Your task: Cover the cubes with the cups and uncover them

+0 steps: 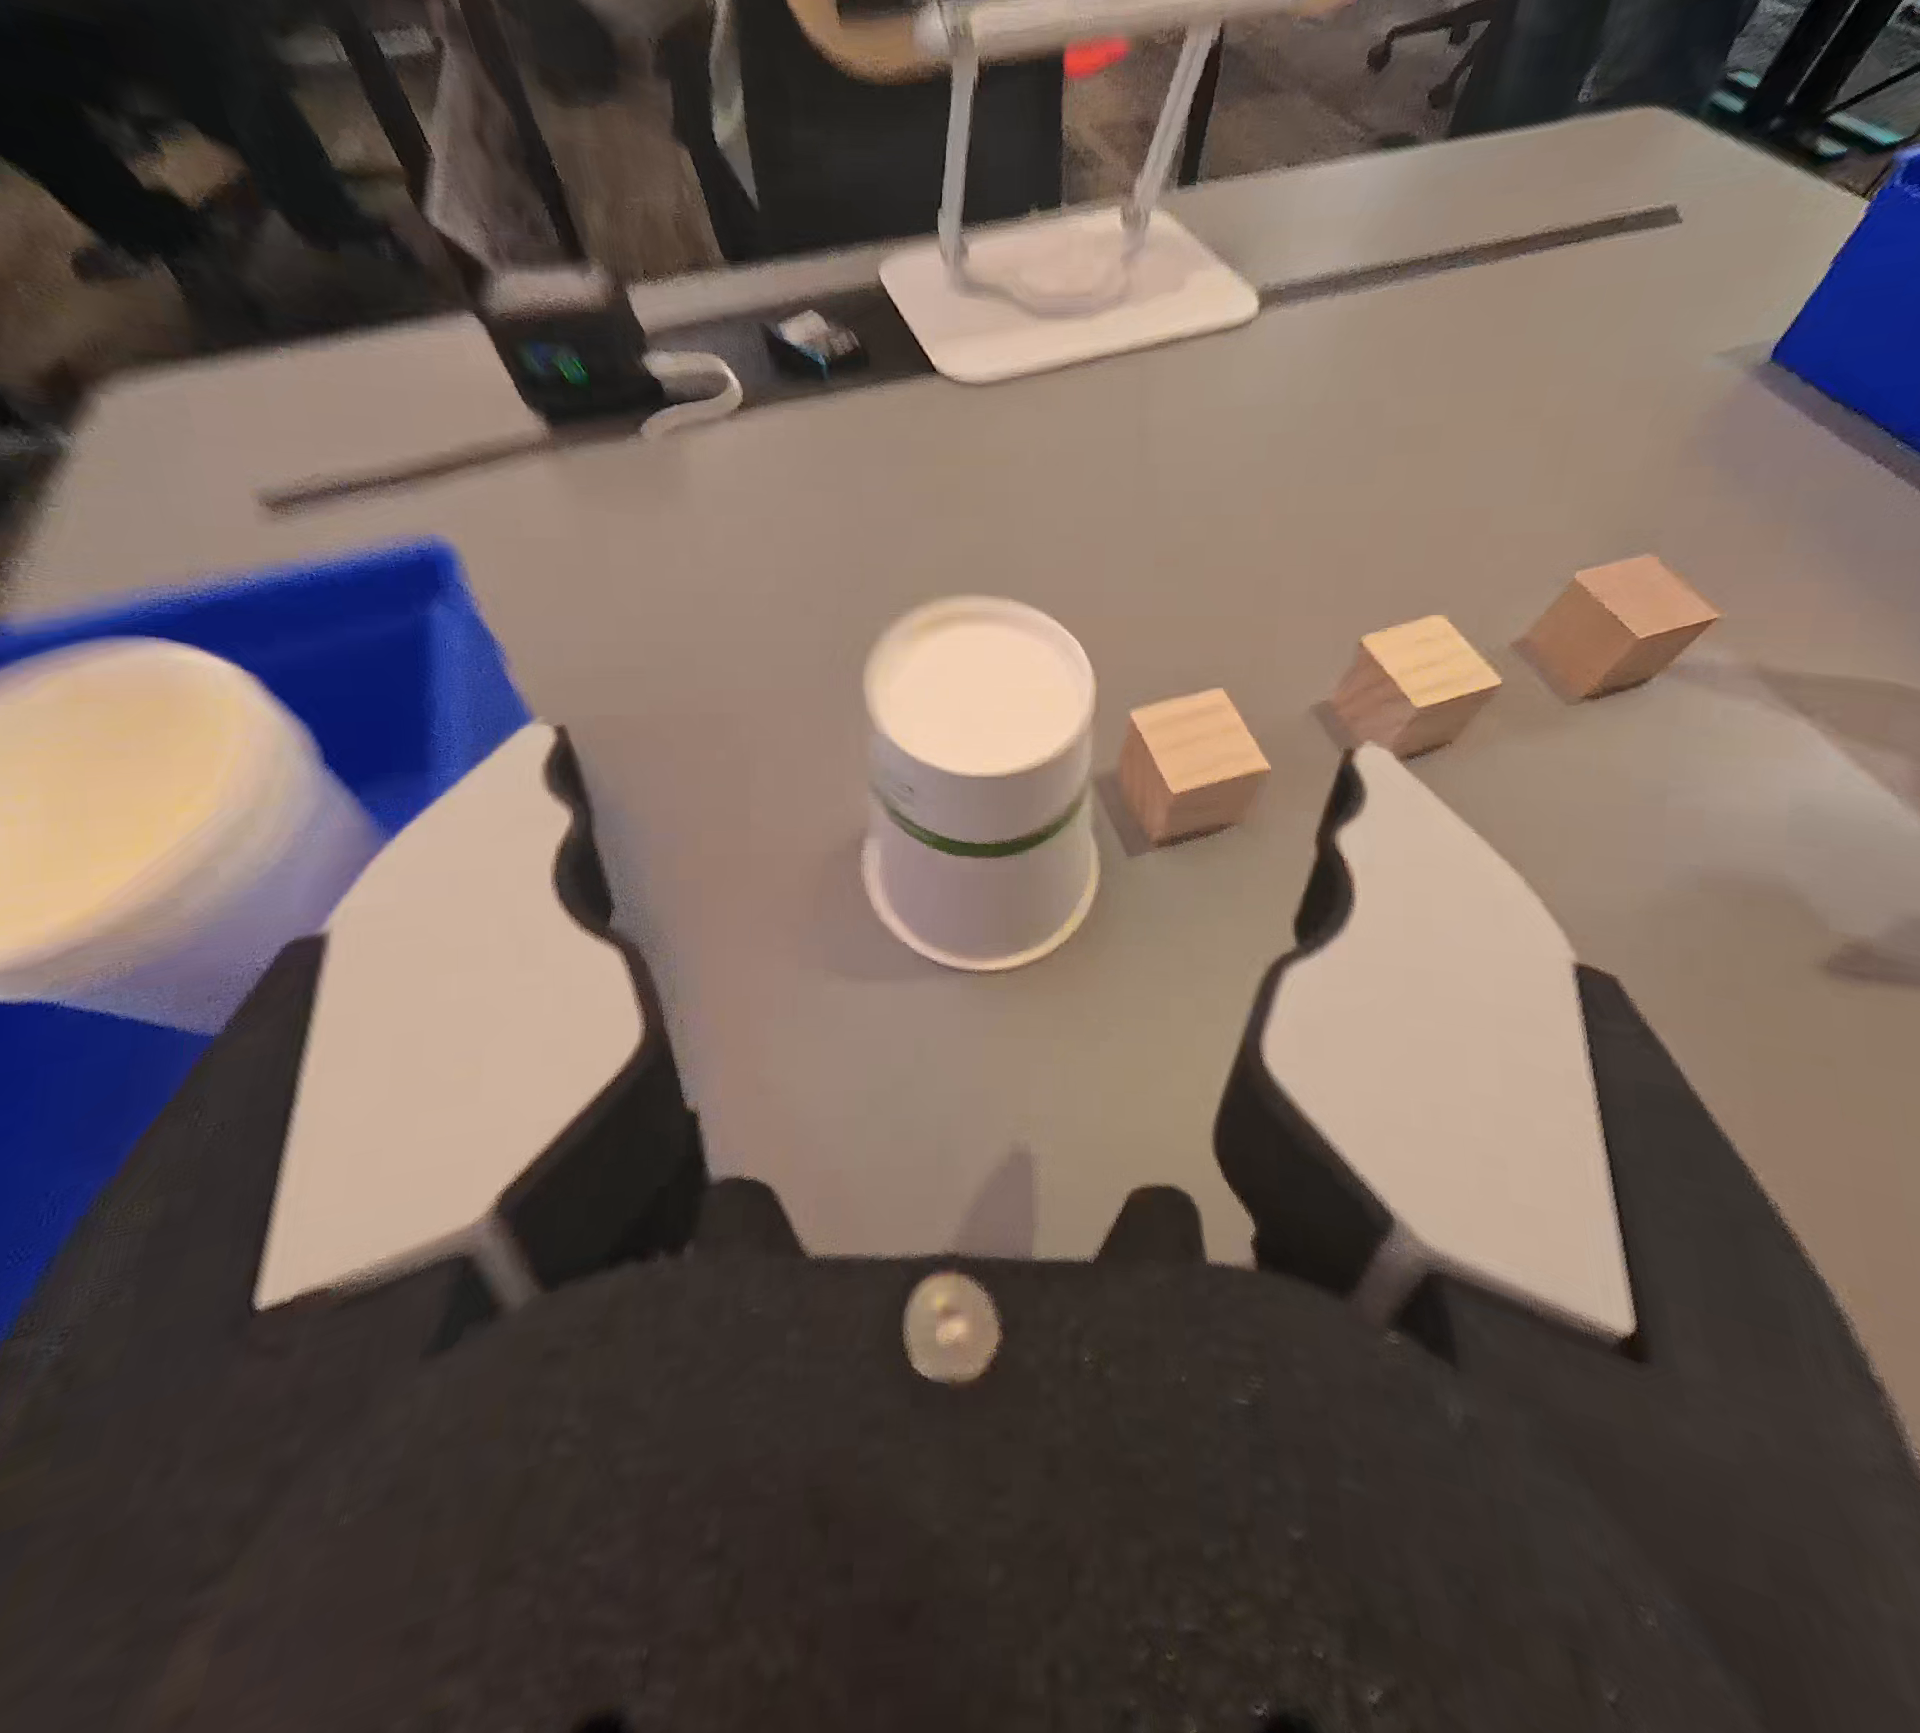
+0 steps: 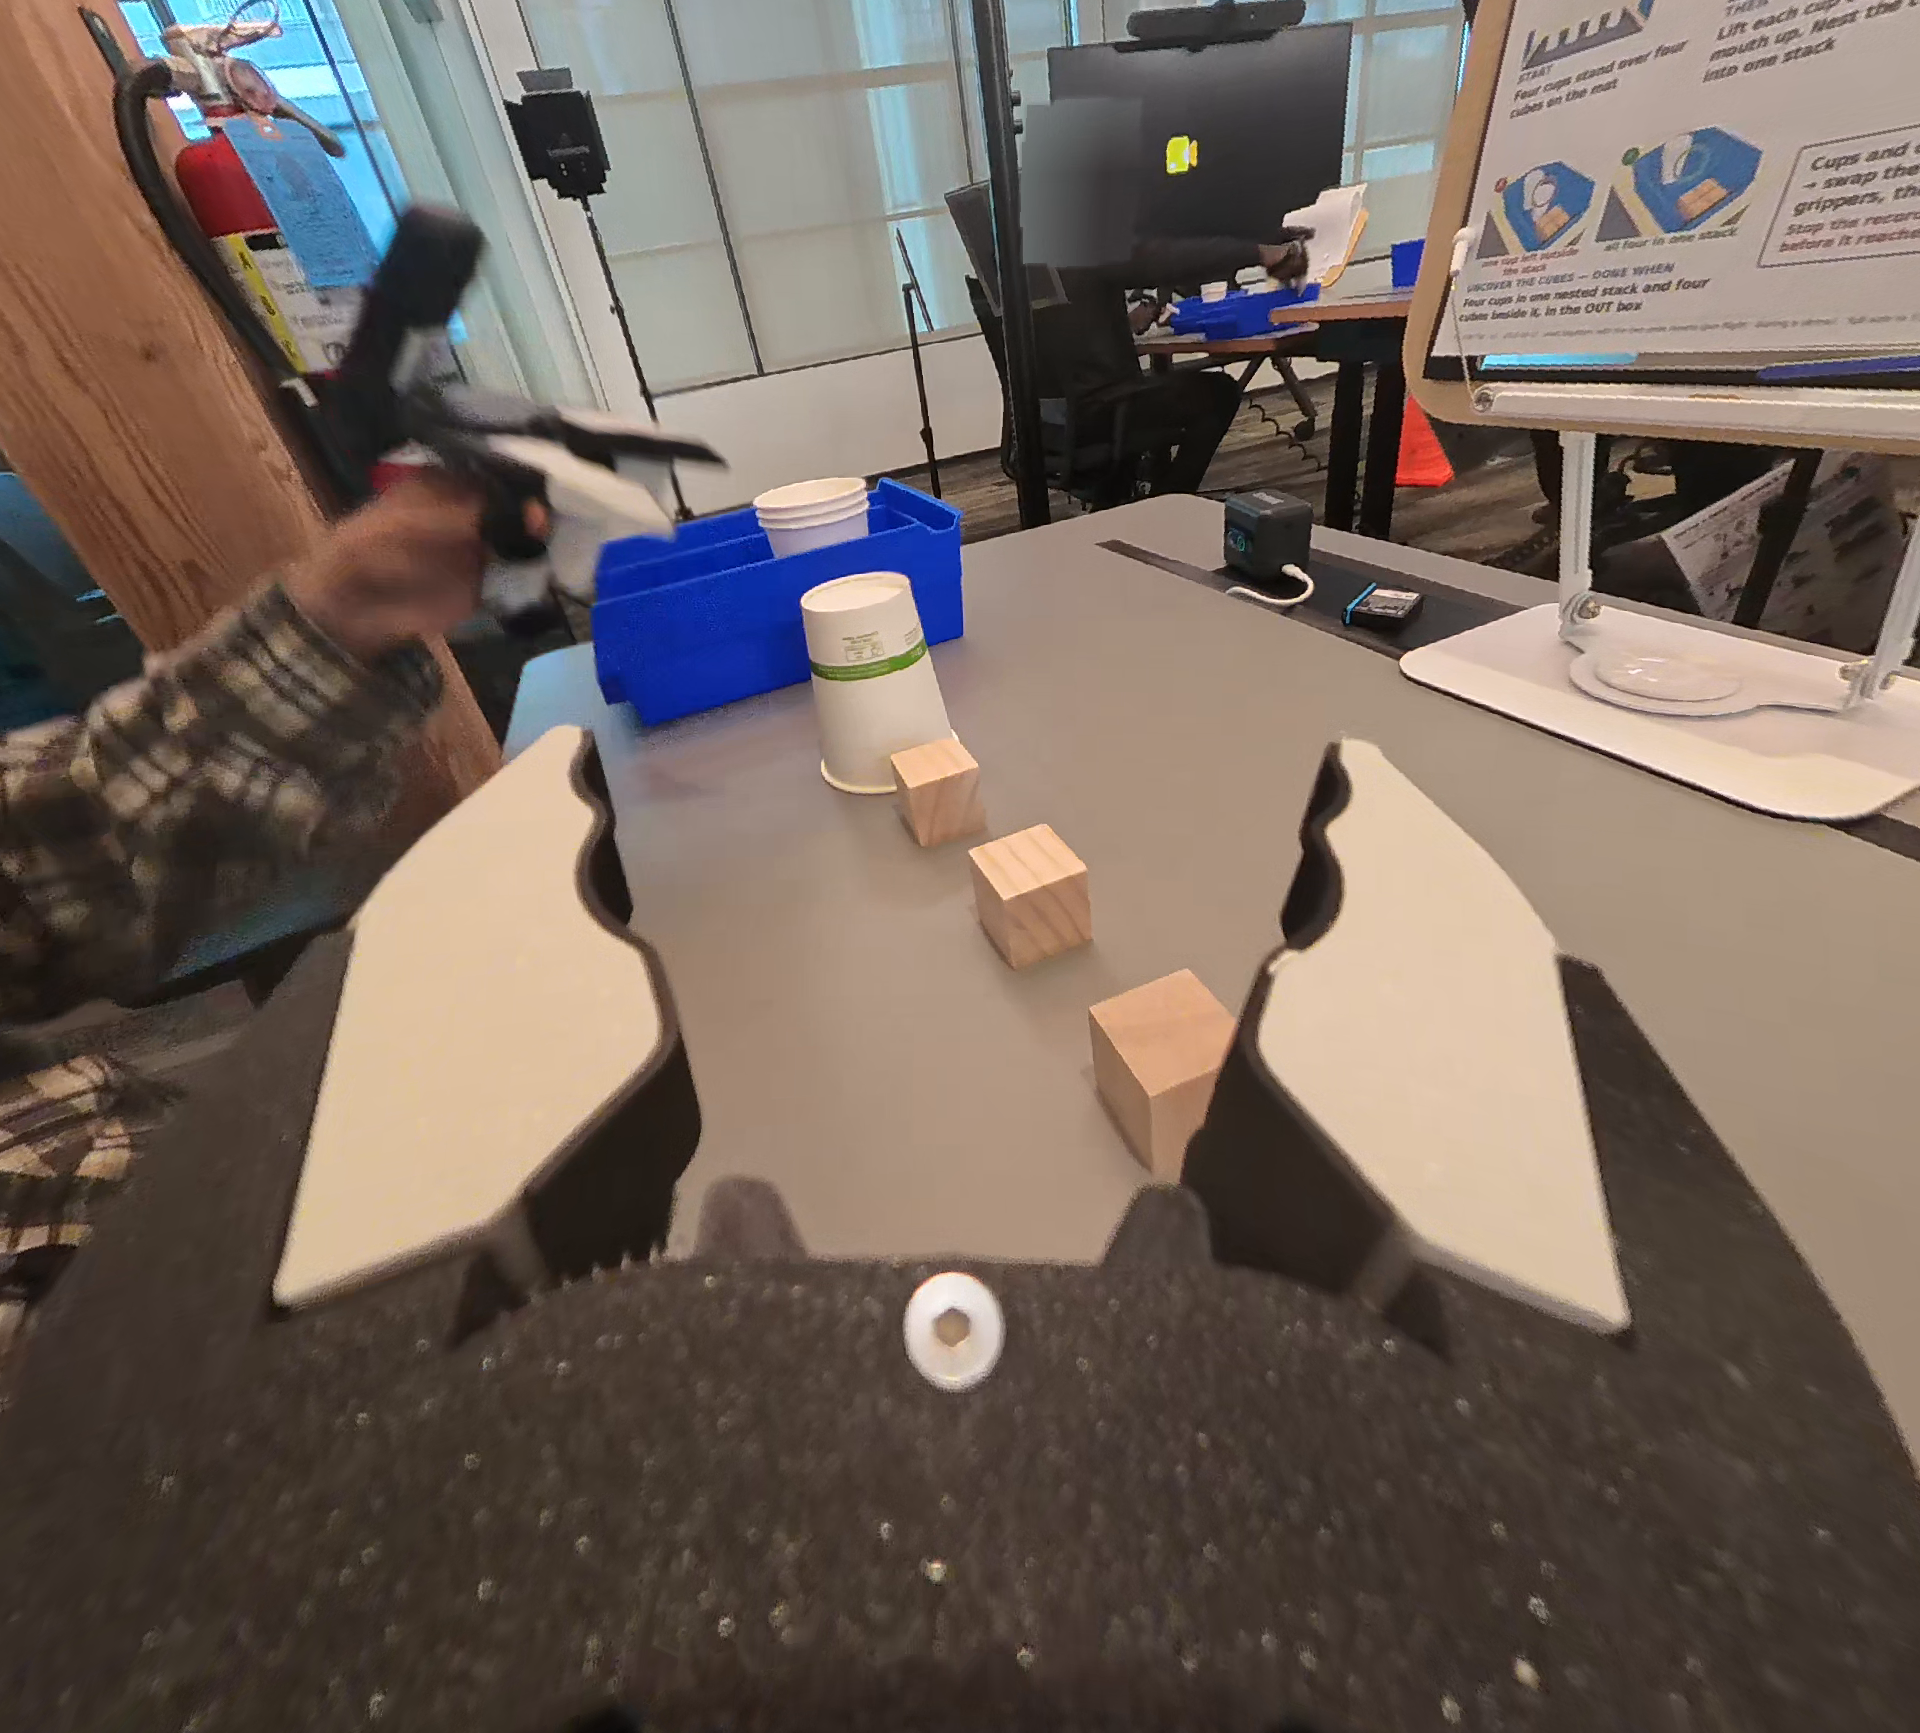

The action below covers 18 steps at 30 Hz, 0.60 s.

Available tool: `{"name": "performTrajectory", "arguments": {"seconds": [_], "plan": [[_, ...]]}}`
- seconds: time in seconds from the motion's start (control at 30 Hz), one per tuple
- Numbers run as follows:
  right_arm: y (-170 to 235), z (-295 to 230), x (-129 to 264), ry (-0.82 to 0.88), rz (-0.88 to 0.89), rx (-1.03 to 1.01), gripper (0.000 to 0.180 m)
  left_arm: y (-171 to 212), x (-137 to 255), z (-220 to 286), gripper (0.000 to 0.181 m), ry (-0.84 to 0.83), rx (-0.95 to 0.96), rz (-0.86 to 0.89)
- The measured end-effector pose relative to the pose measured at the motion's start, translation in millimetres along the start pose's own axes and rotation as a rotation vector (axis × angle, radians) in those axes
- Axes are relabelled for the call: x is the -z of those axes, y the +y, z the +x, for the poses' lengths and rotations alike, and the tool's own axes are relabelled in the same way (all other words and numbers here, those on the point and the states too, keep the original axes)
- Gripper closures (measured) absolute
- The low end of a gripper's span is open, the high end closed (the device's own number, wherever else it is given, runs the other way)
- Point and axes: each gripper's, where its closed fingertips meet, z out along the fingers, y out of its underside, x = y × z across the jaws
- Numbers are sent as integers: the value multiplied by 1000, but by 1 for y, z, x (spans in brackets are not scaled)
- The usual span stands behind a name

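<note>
Left gripper [image 1: 951,753] and right gripper [image 2: 961,753]: jaws wide apart, empty. Upturned cup [image 1: 977,784] near counter [image 1: 1351,457] middle, beside three bare cubes [image 1: 1193,763]. Stacked cups [image 2: 812,514] in blue bin [image 2: 727,613] at left edge.

desk [image 2: 1195,748] layout: upturned cup [image 2: 871,681] stands at the row's far-left end | 3 cubes run in a line from it, first cube [image 2: 937,790] just beside the cup, second [image 2: 1031,894], third [image 2: 1158,1065] nearest | bin [image 2: 727,623] behind the cup, stack of cups [image 2: 812,514] in it | stand [image 2: 1662,696] at the far right
</note>
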Motion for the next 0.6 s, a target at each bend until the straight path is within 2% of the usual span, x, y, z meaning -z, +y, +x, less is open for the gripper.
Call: {"name": "performTrajectory", "arguments": {"seconds": [0.1, 0.17, 0.2, 0.3, 0.43, 0.5, 0.6], "plan": [[3, -1, 5, -5, -8, -4, 57, -46, 43, -37, 82, 52, -177, -9], [6, -2, 7, -13, -10, -5, 58, -58, 55, -70, 107, 89, -287, -109], [7, -3, 7, -23, -8, -7, 59, -59, 56, -85, 114, 123, -322, -170], [11, -7, 6, -45, -4, -17, 61, -40, 44, -118, 129, 215, -410, -377], [20, -8, 3, -47, -37, -24, 61, 9, 26, -148, 134, 244, -551, -698], [23, -8, 3, -46, -52, -24, 61, 24, 18, -159, 138, 244, -595, -785], [24, -9, 3, -44, -66, -22, 62, 33, 7, -168, 143, 249, -614, -819]]}}
